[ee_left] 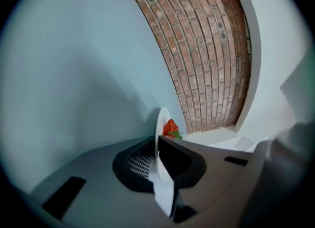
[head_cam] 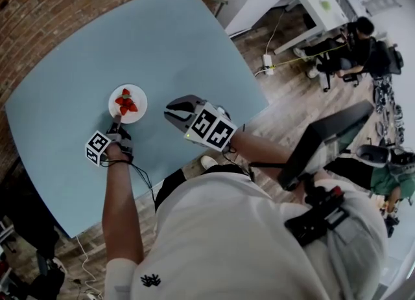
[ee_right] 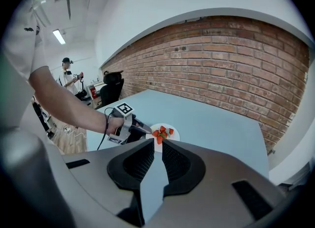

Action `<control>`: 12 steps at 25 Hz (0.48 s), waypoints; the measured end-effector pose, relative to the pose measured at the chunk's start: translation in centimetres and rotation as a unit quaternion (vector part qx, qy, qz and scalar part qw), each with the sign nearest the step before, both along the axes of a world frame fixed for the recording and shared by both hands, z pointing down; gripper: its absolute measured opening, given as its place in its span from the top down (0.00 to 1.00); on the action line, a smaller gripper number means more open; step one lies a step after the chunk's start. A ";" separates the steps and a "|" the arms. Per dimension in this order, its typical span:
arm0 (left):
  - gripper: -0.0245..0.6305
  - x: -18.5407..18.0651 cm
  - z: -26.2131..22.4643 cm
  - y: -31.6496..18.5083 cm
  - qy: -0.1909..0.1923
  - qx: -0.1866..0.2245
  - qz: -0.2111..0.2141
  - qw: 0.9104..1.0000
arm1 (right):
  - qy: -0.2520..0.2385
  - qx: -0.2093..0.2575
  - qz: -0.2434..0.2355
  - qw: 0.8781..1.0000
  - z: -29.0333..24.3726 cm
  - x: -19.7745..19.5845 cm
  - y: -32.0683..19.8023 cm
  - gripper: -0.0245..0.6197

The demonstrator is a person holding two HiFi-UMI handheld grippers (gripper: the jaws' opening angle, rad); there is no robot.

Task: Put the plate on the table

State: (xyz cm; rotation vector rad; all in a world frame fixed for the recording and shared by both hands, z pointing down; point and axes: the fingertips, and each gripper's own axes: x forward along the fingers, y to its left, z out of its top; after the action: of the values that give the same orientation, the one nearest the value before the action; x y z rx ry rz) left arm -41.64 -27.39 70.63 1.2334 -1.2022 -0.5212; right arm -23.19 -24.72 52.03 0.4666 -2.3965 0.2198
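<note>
The round white plate point(head_cam: 138, 112) looks smooth and shiny, like china. The big light blue table point(head_cam: 168, 39) is smooth and matt. The red brick wall point(head_cam: 39, 0) is rough. The brown wooden floor point(head_cam: 285, 85) looks a bit shiny. The left gripper point(head_cam: 118, 119) is matt grey plastic, and its black pads point(ee_left: 140, 162) are ribbed.

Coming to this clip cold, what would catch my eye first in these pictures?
A white plate of red strawberries stands out against the large pale blue table, toward the person's side of it. The left gripper has its jaws clamped on the plate's near rim, while the right gripper hangs empty just beside it. A red brick wall runs behind the table.
</note>
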 end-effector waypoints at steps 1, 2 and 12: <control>0.94 -0.1 0.3 -0.1 -0.005 -0.010 0.001 1.000 | 0.001 -0.002 0.000 1.000 0.1 0.0 0.0 0.88; 0.94 -0.1 0.5 -0.2 -0.012 -0.018 0.003 1.000 | 0.002 -0.002 -0.001 1.000 0.3 0.1 -0.1 0.88; 0.87 -0.3 0.8 -0.1 -0.223 -0.116 0.089 0.964 | -0.002 -0.008 -0.006 1.000 0.3 0.2 -0.6 0.88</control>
State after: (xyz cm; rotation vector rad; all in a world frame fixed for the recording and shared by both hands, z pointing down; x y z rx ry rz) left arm -41.90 -27.49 71.46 1.2753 -1.4619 0.0391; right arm -23.03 -25.29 52.35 0.4450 -2.3983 0.2357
